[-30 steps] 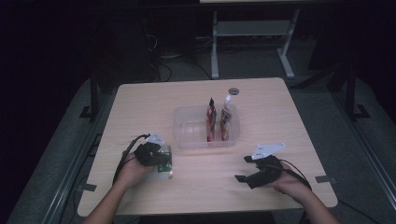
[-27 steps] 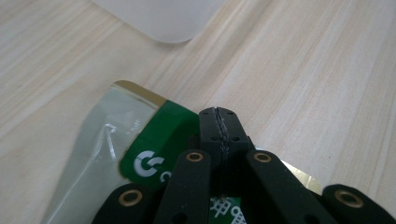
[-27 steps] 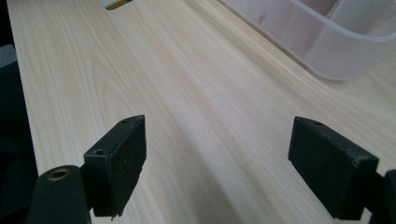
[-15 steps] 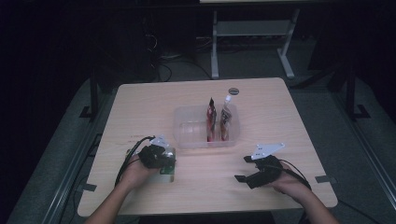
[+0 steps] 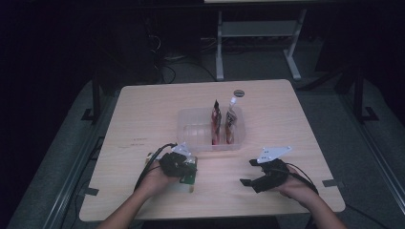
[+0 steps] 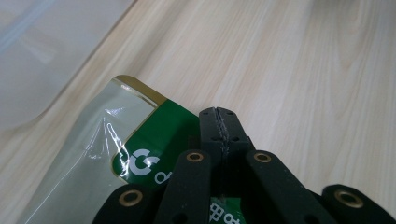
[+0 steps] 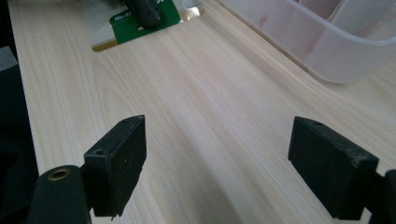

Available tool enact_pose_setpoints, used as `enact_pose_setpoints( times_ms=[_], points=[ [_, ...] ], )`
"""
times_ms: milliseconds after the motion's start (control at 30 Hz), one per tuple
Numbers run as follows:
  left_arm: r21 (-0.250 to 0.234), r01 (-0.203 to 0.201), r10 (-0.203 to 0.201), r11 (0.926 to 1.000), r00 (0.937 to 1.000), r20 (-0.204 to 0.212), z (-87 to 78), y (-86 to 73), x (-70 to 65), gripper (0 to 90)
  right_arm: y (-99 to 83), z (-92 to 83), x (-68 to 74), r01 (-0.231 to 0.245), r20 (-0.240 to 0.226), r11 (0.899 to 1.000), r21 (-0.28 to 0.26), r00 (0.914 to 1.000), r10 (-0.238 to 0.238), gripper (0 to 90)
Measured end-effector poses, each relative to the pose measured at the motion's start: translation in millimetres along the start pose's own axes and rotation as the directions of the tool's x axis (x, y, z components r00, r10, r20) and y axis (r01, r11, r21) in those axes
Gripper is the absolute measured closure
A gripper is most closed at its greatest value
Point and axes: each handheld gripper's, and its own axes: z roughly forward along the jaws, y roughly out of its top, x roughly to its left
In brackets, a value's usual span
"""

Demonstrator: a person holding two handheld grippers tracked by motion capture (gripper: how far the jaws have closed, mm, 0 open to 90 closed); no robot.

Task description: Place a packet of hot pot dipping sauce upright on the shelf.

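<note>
While the person's hands rested near the table's front edge, the scene stood so:

Left gripper (image 6: 218, 122): jaws pressed together on the edge of the green packet (image 6: 154, 140), low over the wooden table (image 5: 143, 109).

Green packet: flat on the table, in front of the clear plastic bin (image 5: 191, 131), near its left front corner, partly under the left gripper.

Right gripper (image 7: 219, 163): jaws spread wide, nothing between them, resting just above bare tabletop.

Bin: two upright pouches (image 5: 224, 126) stood in its right part.
</note>
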Motion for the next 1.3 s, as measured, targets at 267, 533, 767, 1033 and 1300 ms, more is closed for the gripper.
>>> enact_pose_setpoints(
  times_ms=[267,533,767,1033,1300],
  points=[
    [0.006,-0.018,0.018,0.9998,0.9995,0.024,22.8,22.5,-16.8,89.9,0.1,1.1,0.6,0.002,-0.003,1.0,0.002,1.0,-0.002,18.6],
    [0.002,-0.051,0.051,0.9987,0.9972,0.055,46.8,45.5,-34.0,89.9,-0.1,0.5,0.6,0.001,-0.004,1.0,0.0,1.0,-0.001,18.7],
    [-0.011,-0.062,0.063,0.998,0.9949,0.079,61.8,59.2,-43.1,89.9,-0.4,-0.4,-0.5,-0.001,-0.002,1.0,-0.001,1.0,0.001,18.6],
    [-0.033,-0.074,0.076,0.9967,0.996,0.049,36.5,55.9,-34.7,89.8,-1.9,-0.9,-1.6,-0.003,0.0,1.0,-0.002,1.0,0.003,18.5],
    [-0.065,-0.079,0.079,0.9948,0.9969,-0.003,-8.6,36.7,-12.3,81.0,-2.2,1.2,-0.4,0.012,-0.007,1.0,0.007,0.9999,-0.012,18.4]
  ],
)
